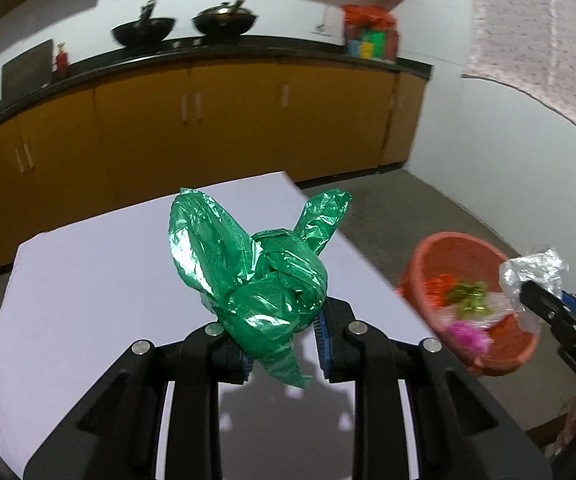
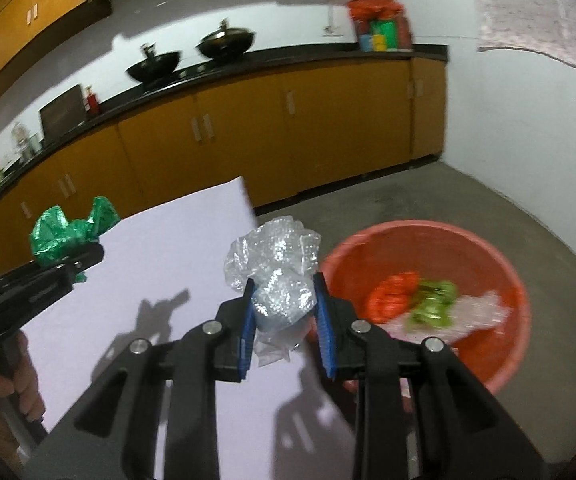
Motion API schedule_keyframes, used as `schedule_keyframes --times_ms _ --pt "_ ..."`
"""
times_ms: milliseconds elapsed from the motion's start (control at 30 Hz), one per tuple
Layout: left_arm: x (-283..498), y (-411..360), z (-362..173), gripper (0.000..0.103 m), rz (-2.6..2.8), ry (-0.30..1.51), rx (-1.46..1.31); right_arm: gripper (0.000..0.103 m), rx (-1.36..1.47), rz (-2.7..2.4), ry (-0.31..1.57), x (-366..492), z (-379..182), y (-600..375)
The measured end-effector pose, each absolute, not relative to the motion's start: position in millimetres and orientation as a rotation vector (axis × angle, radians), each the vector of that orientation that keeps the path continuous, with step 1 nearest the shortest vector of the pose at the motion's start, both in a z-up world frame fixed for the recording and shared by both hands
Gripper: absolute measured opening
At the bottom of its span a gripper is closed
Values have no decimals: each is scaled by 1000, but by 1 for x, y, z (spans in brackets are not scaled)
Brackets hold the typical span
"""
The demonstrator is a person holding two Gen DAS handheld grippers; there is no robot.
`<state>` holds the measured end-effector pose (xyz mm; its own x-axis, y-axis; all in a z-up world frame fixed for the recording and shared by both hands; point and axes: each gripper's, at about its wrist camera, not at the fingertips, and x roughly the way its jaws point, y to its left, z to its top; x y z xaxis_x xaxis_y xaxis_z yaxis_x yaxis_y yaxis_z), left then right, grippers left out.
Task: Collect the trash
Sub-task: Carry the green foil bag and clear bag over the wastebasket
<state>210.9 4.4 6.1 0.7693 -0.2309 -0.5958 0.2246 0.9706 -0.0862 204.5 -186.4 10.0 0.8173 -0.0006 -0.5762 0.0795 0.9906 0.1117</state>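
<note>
My left gripper (image 1: 284, 344) is clamped on the green foil wrapper (image 1: 248, 272), my right gripper (image 2: 286, 328) on the bubble wrap (image 2: 276, 276). Both grips look skimpy, so either wad could slip out onto the white table (image 2: 168, 248) before reaching the red basin (image 2: 499, 264).

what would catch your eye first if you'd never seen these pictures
The shiny green wrapper, crumpled and pinched in the left gripper above the white table, stands out most. Next comes the clear plastic wad clamped in the right gripper near the table's edge. Beyond it, an orange tub on the floor already holds red, green and clear scraps.
</note>
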Motion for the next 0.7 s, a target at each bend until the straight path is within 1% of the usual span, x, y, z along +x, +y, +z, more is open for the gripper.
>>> schedule_keyframes --times_ms 333,700 --pt "189 -47 17 25 -340 644 22 27 145 -153 575 161 28 -245" --pt "174 -87 15 25 -388 654 44 27 156 -210 574 147 27 -278"
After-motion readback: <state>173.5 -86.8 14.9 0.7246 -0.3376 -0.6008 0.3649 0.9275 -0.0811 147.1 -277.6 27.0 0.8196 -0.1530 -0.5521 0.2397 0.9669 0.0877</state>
